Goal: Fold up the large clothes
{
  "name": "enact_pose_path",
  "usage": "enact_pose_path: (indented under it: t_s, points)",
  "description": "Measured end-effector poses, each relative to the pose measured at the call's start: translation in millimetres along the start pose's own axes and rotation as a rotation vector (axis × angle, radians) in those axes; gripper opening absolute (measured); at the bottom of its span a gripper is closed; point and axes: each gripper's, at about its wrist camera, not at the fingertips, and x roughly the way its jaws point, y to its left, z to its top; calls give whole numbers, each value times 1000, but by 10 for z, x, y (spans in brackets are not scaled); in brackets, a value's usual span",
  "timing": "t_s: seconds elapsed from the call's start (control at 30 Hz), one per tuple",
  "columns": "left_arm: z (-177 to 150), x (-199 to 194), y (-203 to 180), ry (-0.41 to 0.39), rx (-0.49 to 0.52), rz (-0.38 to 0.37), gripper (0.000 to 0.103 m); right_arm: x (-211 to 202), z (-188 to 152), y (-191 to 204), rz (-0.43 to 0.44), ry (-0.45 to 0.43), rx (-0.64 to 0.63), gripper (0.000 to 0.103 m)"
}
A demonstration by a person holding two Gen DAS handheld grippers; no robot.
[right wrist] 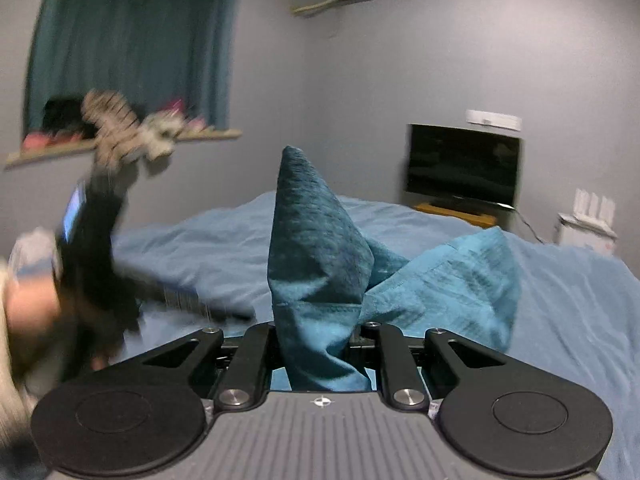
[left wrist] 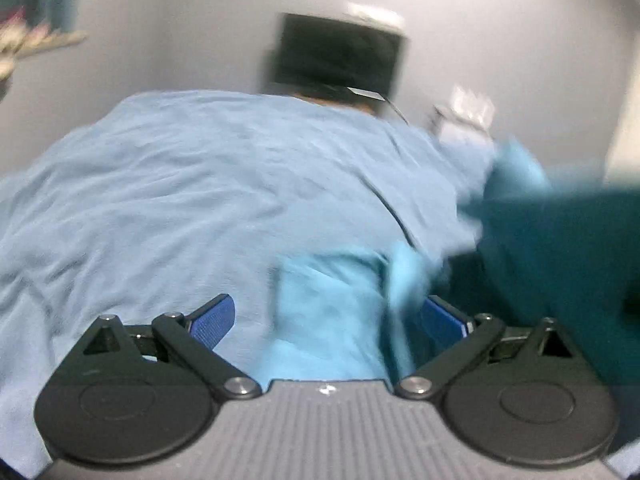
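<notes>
Draping over the bed (right wrist: pixel 560 300) is a pale blue cover, soft and matte, rumpled into shallow creases across its whole width. In the left wrist view the left gripper (left wrist: pixel 330 320) stands wide, its blue ribbed pads well apart, and brighter blue fabric lies blurred between them on the bed cover; whether the pads touch it I cannot tell. Off toward the right edge of the bed in that view, the teal garment (right wrist: pixel 316 264) shows as a dark, smeared mass.

In the right wrist view a hand (right wrist: pixel 28 308) and a black device sit blurred at the left, beside the bed's left edge. At centre the right gripper (right wrist: pixel 318 344) is drawn narrow and clamped on the teal garment, a thick, napped cloth (velvety, with a stitched hem running across just above the jaws). From the grip the cloth rises in a tapering, pointed fold, upright and slightly leaning left. To its right the rest of the garment spreads over the bed cover, its lighter turquoise underside turned up in a broad flap. Farther right, beyond the bed's far corner, a flat black screen (right wrist: pixel 464 164) stands against the grey wall.
</notes>
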Motion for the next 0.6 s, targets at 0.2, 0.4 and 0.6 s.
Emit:
enact_pose_path:
  t_s: [0.2, 0.4, 0.6]
  points:
    - [38, -296, 493, -58, -142, -72, 100, 469, -232, 854, 128, 83, -220, 17]
    - [42, -226, 576, -44, -152, -142, 100, 886, -632, 1314, 260, 216, -275, 21]
    - [-56, 88, 434, 48, -122, -195, 100, 820, -710, 1060, 392, 262, -106, 53]
